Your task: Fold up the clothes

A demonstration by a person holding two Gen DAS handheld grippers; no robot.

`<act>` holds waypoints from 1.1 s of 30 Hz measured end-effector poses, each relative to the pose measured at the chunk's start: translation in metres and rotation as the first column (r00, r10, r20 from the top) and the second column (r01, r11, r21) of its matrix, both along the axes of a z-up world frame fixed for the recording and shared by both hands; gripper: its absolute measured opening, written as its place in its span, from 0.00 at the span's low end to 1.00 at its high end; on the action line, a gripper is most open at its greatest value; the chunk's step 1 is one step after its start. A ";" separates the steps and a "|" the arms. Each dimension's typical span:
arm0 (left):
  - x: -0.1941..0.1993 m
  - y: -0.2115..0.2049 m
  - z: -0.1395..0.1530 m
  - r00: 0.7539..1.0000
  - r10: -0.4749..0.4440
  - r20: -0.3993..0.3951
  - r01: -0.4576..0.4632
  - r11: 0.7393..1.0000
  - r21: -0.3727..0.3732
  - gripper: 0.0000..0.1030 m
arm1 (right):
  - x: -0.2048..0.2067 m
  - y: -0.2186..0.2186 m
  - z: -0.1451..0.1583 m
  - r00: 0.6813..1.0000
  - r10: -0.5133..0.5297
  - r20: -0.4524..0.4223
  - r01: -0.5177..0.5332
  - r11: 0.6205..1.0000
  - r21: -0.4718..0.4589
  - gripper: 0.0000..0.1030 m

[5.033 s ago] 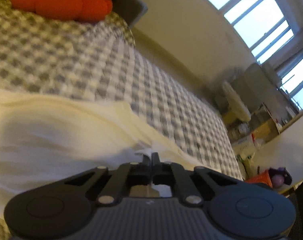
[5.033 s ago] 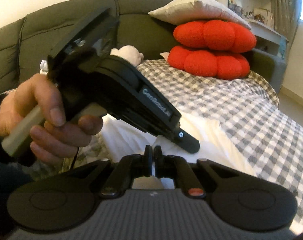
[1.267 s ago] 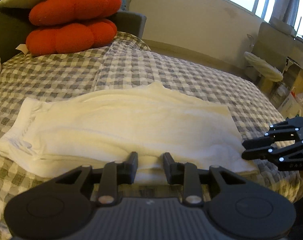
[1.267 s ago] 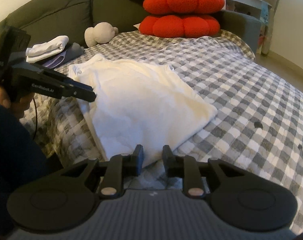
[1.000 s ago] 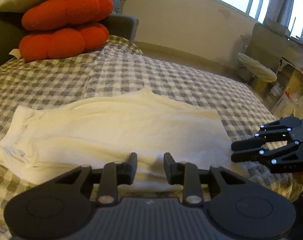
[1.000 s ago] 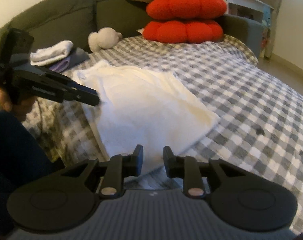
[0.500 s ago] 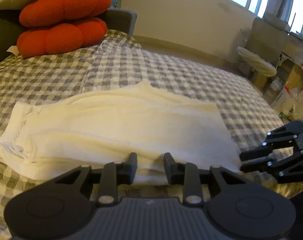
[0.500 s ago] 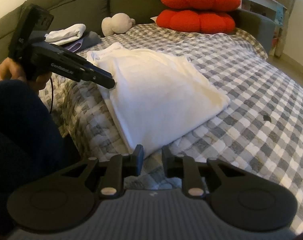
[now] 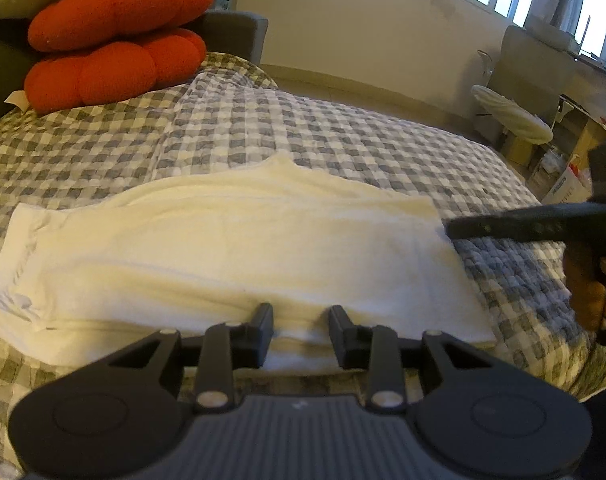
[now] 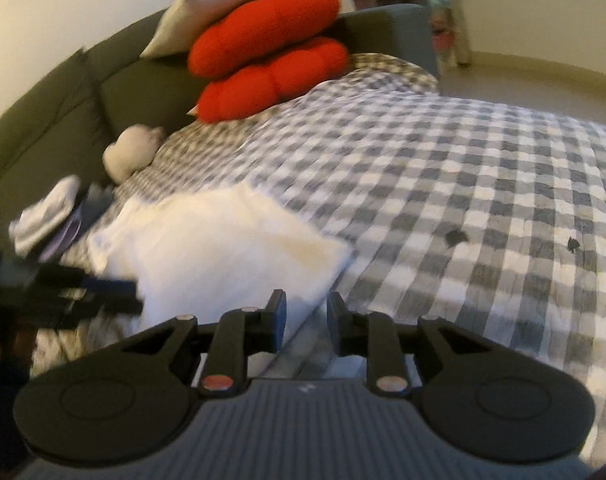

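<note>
A white garment (image 9: 239, 256) lies folded in a long band on the checked bedspread (image 9: 343, 140). My left gripper (image 9: 301, 320) is open and empty at the band's near long edge. My right gripper (image 10: 305, 312) is open and empty at the garment's (image 10: 223, 252) near corner. In the left wrist view the right gripper (image 9: 455, 229) reaches in from the right, its tip at the garment's right end. In the right wrist view the left gripper (image 10: 135, 298) shows blurred at the garment's left edge.
Two red cushions (image 9: 111, 52) and a grey pillow are stacked at the sofa back (image 10: 63, 112). A white plush toy (image 10: 131, 152) and folded clothes (image 10: 47, 212) lie at the bed's far left. Chairs and boxes (image 9: 551, 128) stand beyond the bed's right edge.
Both grippers let go of the garment about five seconds ago and stay open. In the last half second the right gripper has swung to the garment's right end; the left hardly moved.
</note>
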State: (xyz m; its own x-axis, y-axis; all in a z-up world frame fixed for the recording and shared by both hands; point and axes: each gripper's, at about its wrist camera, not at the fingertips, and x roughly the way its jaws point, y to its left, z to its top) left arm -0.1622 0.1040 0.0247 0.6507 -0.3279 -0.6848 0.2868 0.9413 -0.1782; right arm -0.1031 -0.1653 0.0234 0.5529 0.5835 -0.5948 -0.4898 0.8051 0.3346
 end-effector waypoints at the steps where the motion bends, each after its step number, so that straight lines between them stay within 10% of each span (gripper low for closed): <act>1: 0.000 0.000 0.000 1.000 0.000 -0.001 0.000 1.000 -0.001 0.31 | 0.004 0.001 0.000 1.000 -0.008 0.003 0.008 1.000 -0.009 0.25; 20: -0.001 0.002 -0.001 1.000 0.001 0.002 -0.001 1.000 -0.010 0.31 | 0.032 0.002 -0.011 0.991 -0.131 0.010 0.131 0.991 0.009 0.04; 33: 0.002 0.002 0.008 1.000 0.010 0.012 -0.010 1.000 -0.025 0.31 | 0.000 -0.004 -0.006 0.998 -0.054 -0.010 0.055 0.998 0.031 0.23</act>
State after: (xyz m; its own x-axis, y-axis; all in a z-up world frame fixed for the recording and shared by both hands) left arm -0.1602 0.1055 0.0323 0.6625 -0.3377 -0.6686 0.2794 0.9396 -0.1977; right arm -0.1035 -0.1696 0.0172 0.5791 0.5712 -0.5818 -0.4424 0.8195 0.3642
